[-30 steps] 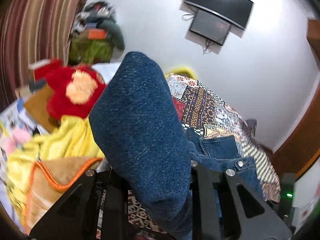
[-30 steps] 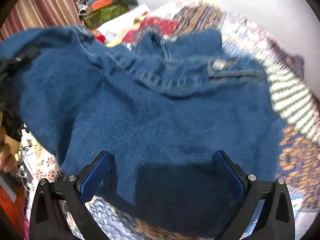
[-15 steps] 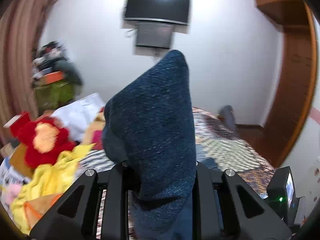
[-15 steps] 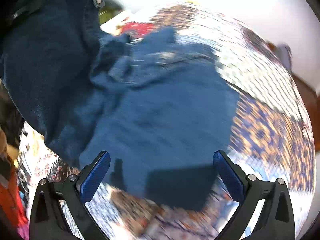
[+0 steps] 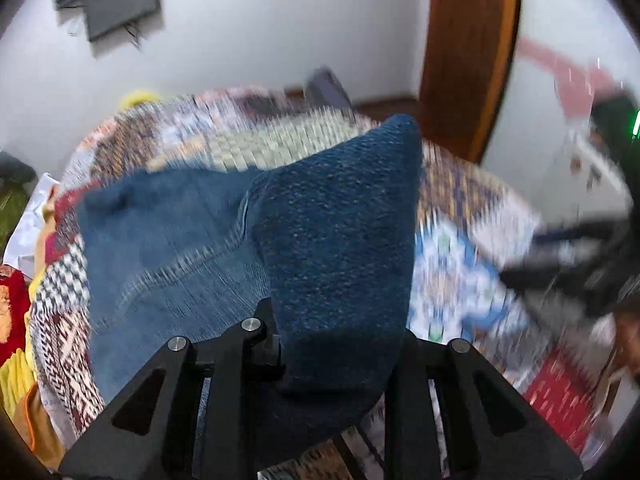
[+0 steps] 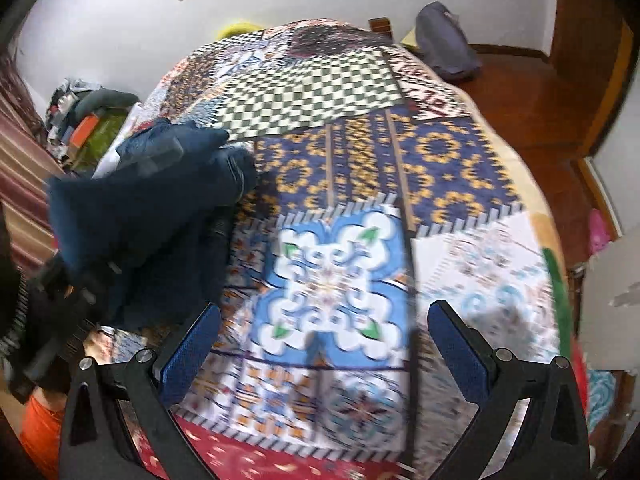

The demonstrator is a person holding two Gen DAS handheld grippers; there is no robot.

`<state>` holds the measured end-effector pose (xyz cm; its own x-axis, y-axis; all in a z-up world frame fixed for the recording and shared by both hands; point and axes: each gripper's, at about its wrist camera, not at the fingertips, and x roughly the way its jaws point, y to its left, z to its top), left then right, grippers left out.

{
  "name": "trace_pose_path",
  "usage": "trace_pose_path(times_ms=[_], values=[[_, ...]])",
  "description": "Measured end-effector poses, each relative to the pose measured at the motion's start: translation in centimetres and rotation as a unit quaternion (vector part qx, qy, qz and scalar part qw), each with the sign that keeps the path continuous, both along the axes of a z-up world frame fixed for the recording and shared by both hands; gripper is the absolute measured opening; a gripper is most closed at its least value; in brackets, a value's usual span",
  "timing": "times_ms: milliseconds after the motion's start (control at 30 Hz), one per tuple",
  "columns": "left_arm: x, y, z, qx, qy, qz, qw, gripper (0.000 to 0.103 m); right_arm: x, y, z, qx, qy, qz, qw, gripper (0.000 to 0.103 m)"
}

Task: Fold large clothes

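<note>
A dark blue denim garment (image 5: 332,240) is bunched in my left gripper (image 5: 332,332), which is shut on a thick fold of it. The rest trails down to the left onto the patchwork quilt (image 5: 452,256). In the right wrist view the same denim (image 6: 152,200) hangs in a heap at the left, with the blurred left gripper below it. My right gripper (image 6: 322,312) is open, its blue pads (image 6: 188,356) wide apart over the blue-and-white quilt patch (image 6: 332,280), apart from the denim. It shows as a dark blur (image 5: 560,272) at the right of the left wrist view.
The quilt-covered bed (image 6: 400,160) fills the middle. A grey bag (image 6: 444,44) lies at its far end, by the wooden floor (image 6: 532,92). Red and yellow clothes (image 5: 12,320) are heaped at the left. A wooden door frame (image 5: 460,60) and a wall screen (image 5: 112,0) stand behind.
My right gripper has swung off the denim and now hangs over bare quilt. My left gripper has rolled and carried its denim fold across the bed, still clamped.
</note>
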<state>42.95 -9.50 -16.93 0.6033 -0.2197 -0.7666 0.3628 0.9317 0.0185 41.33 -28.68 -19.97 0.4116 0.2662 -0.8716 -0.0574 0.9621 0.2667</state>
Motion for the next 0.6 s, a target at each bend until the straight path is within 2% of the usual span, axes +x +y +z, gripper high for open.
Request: trace_pose_path(times_ms=[133, 200, 233, 300, 367, 533, 600], values=[[-1.6, -0.8, -1.4, 0.045, 0.007, -0.005, 0.9989, 0.024, -1.3, -0.4, 0.3, -0.012, -0.013, 0.004, 1.000, 0.103], [-2.0, -1.0, -1.2, 0.057, 0.011, -0.009, 0.9983, 0.035, -2.1, -0.2, 0.8, -0.012, -0.020, 0.008, 1.000, 0.103], [-1.5, -0.8, -0.8, 0.055, 0.017, -0.012, 0.9982, 0.040, -2.3, -0.1, 1.2, -0.009, -0.023, 0.011, 1.000, 0.103], [-2.1, -0.8, -0.8, 0.032, 0.046, -0.026, 0.9981, 0.067, -2.3, 0.3, 1.8, -0.002, -0.027, 0.018, 0.999, 0.103], [-2.9, 0.0, 0.1, -0.010, 0.064, -0.032, 0.9974, 0.071, -2.0, 0.8, 2.4, 0.006, -0.034, 0.023, 0.999, 0.103], [-5.3, 2.1, 2.8, -0.021, 0.045, -0.016, 0.9986, 0.072, -1.0, 3.1, 4.6, 0.016, -0.052, 0.048, 0.997, 0.103], [-5.7, 4.0, 4.3, -0.016, 0.022, 0.004, 0.9996, 0.084, -0.5, 4.5, 5.1, 0.020, -0.058, 0.062, 0.996, 0.103]])
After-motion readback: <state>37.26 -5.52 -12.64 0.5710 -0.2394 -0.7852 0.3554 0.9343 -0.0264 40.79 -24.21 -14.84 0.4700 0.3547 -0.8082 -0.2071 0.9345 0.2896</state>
